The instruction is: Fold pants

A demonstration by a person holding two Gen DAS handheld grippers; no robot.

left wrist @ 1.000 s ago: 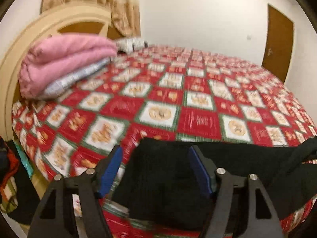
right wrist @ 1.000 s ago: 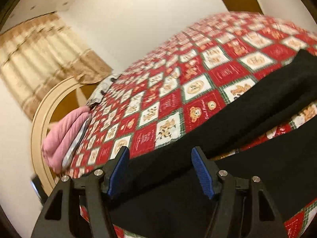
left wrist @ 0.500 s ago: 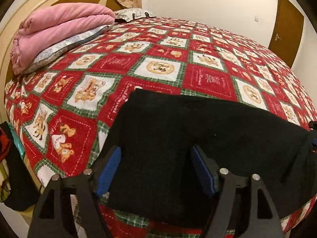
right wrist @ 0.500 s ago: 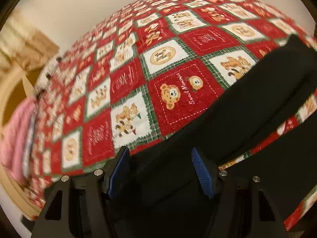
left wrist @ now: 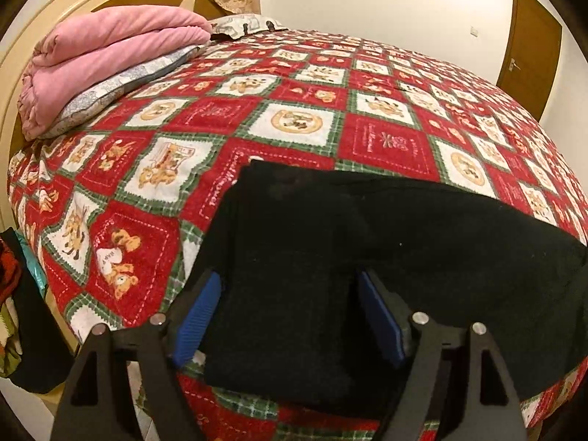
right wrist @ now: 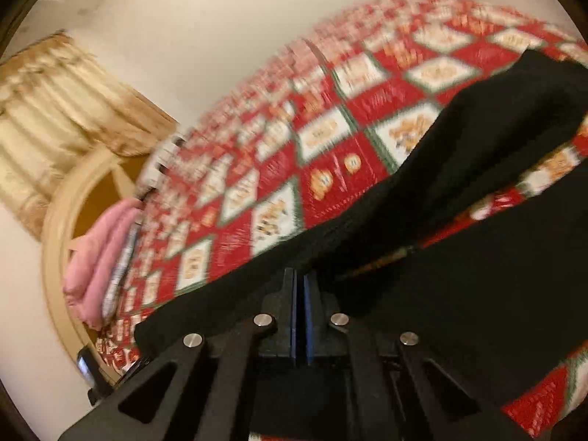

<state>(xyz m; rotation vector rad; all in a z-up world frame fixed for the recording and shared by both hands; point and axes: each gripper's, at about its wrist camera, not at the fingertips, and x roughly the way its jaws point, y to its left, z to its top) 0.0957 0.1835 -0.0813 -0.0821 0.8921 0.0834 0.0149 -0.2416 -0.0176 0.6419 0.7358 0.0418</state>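
Black pants (left wrist: 367, 242) lie flat along the near edge of a bed with a red, white and green patchwork cover (left wrist: 301, 117). My left gripper (left wrist: 290, 312) is open, low over the pants' left end, with cloth between its blue pads (left wrist: 198, 312). In the right wrist view the pants (right wrist: 477, 275) run in two legs with a strip of cover between them. My right gripper (right wrist: 302, 294) has its pads pressed together at the pants' near edge; the view is blurred.
A folded pink blanket (left wrist: 110, 55) on a grey pillow sits at the head of the bed by a cream headboard (left wrist: 22, 73). A brown door (left wrist: 529, 47) is at the far right. Clothes (left wrist: 14, 294) hang off the bed's left side.
My left gripper has dropped lower over the pants' left end and stays open. My right gripper has closed at the pants' edge and its view has swung.
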